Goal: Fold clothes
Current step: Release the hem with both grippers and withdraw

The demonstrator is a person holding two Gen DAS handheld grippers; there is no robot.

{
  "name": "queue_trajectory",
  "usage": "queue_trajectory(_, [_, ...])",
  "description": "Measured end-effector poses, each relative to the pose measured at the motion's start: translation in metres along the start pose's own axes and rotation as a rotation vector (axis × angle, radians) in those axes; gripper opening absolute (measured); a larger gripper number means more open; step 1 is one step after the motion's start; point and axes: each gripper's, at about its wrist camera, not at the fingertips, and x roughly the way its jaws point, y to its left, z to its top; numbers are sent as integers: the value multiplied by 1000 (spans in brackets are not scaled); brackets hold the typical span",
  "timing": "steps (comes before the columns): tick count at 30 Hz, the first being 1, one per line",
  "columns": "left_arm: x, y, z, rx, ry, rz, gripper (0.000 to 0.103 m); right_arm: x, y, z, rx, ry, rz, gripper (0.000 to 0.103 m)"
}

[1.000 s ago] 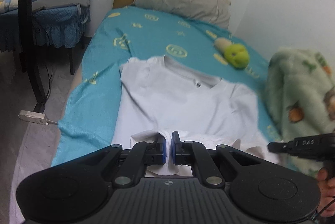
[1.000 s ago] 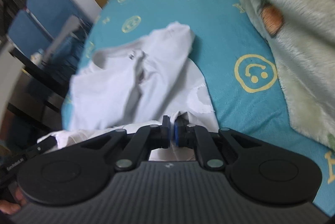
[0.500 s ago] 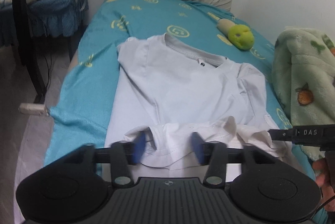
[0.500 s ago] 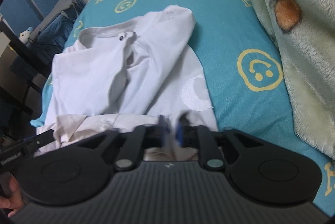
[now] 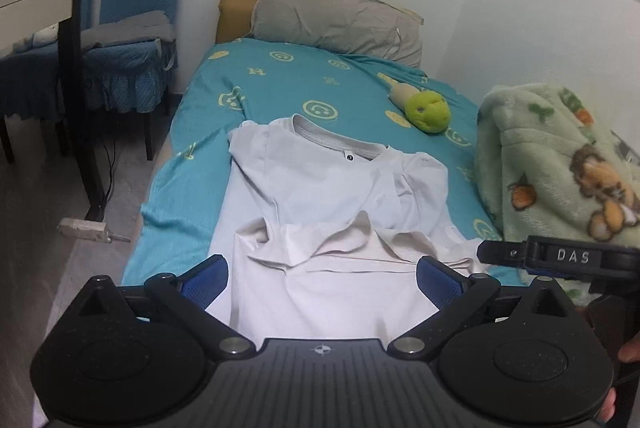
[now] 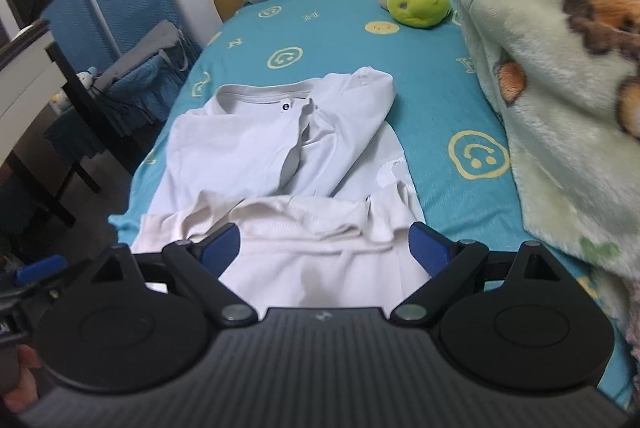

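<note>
Shirt (image 5: 320, 188) lay on bed (image 5: 280, 84), collar toward pillow, sleeves tucked in, hem bunched midway up the body. Left gripper (image 5: 322, 278) and right gripper (image 6: 324, 248) hovered above it, fingers spread wide, holding nothing. Judgement: flatten the bunched hem evenly; edges should align.

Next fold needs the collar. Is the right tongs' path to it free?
Probably yes: the right tongs are open, and only flat shirt lies between them and the collar.
</note>
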Motion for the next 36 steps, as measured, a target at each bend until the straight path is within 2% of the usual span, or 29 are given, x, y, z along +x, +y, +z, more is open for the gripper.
queue_trajectory(4, [-13,-12,-12,34,-24,6,101,-15,7,-8,-38,-28,-12,93])
queue_trajectory(7, [-7,-18,-22,75,-14,49,101,-22,8,-13,-50,-43,-17,93])
queue_trajectory(10, [10,-11,-31,64,47,109,99,-23,5,-15,-40,-41,-22,93])
queue_trajectory(15, [39,15,-44,-26,197,194,98,-25,1,-18,-22,-37,-30,93])
queue_trajectory(17, [46,26,-49,-65,254,201,98,-26,-1,-19,-15,-35,-34,93])
queue_trajectory(20, [50,34,-50,-107,270,200,98,-22,-3,-20,-2,-16,-30,93])
queue_trajectory(27, [34,24,-45,-85,258,230,98,-16,-6,-20,18,12,-27,93])
queue_trajectory(29, [21,24,-47,-137,256,227,98,-16,-7,-20,24,14,-24,93])
queue_trajectory(33, [2,32,-58,-314,273,134,98,-16,-9,-20,35,19,-20,93])
queue_trajectory(36, [1,41,-67,-463,306,57,98,-20,-14,-18,93,13,11,93])
